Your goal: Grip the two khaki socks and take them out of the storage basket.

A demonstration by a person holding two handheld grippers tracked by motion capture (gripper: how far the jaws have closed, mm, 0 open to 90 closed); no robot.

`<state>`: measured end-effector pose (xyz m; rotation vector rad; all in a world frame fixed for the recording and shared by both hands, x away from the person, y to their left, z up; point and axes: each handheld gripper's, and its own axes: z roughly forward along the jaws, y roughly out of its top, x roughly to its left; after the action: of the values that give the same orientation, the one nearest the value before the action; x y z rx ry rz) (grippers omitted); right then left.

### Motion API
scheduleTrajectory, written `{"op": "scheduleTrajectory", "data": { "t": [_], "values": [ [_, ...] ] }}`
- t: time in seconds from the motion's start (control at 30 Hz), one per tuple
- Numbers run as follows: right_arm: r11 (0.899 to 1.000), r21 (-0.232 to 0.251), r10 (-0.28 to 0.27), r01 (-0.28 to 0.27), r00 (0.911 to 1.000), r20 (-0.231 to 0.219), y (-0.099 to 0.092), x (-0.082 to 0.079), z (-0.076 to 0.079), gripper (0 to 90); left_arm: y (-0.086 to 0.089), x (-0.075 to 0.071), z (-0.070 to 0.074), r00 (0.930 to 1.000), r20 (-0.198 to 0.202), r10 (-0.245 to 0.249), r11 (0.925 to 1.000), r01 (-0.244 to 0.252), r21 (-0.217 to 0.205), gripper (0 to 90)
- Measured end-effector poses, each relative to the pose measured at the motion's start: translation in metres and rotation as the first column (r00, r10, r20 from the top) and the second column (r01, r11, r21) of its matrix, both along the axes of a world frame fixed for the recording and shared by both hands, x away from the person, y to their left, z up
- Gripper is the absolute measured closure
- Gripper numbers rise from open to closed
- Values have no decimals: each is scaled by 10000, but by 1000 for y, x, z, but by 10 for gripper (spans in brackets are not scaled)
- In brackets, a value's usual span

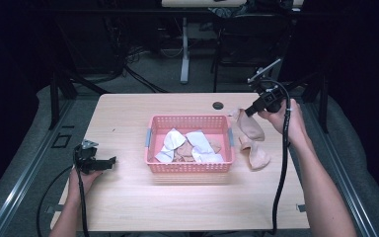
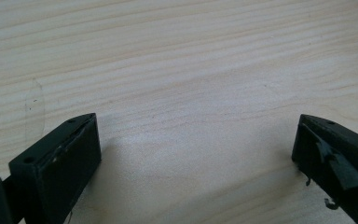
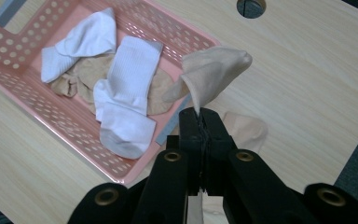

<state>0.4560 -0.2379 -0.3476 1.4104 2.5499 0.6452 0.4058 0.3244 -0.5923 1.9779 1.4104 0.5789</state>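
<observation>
A pink perforated basket sits mid-table with white socks and beige socks inside. My right gripper is shut on a beige sock, held up just off the basket's right end. Another beige sock lies on the table below it. My left gripper rests open on bare wood at the table's left, nothing between its jaws.
A round cable hole is in the table behind the basket. Table legs and cables show on the floor beyond the far edge. Grey rails run along both sides.
</observation>
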Motion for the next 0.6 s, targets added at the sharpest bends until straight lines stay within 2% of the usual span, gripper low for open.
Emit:
{"op": "scheduleTrajectory", "data": {
  "t": [0.1, 0.2, 0.4, 0.47, 0.5, 0.6],
  "values": [
    [9998, 37, -215, 215, 9997, -69, -11, 0, -8, 888, 0, 0, 0, 10000, -2, 0, 10000, 0, -1, 10],
    [9993, -132, -358, 356, 9992, -158, -16, 0, -14, 888, 0, 0, 0, 10000, -3, 0, 10000, 0, 0, 10],
    [9971, 7, -761, 762, 9957, -522, -36, 2, -38, 888, 0, 0, 0, 10000, -2, 0, 10000, 0, -4, 10],
    [9965, 44, -829, 833, 9951, -546, -37, 2, -41, 888, 0, 0, 0, 10000, 0, 1, 10000, -1, -3, 10],
    [9955, 21, -941, 945, 9932, -685, -42, 2, -48, 888, 0, 0, 0, 10000, -2, 0, 10000, 0, -2, 10],
    [9941, 89, -1075, 1084, 9916, -716, -47, 2, -58, 888, 0, 0, 0, 10000, -2, 5, 10000, -5, -6, 10]
  ]
}}
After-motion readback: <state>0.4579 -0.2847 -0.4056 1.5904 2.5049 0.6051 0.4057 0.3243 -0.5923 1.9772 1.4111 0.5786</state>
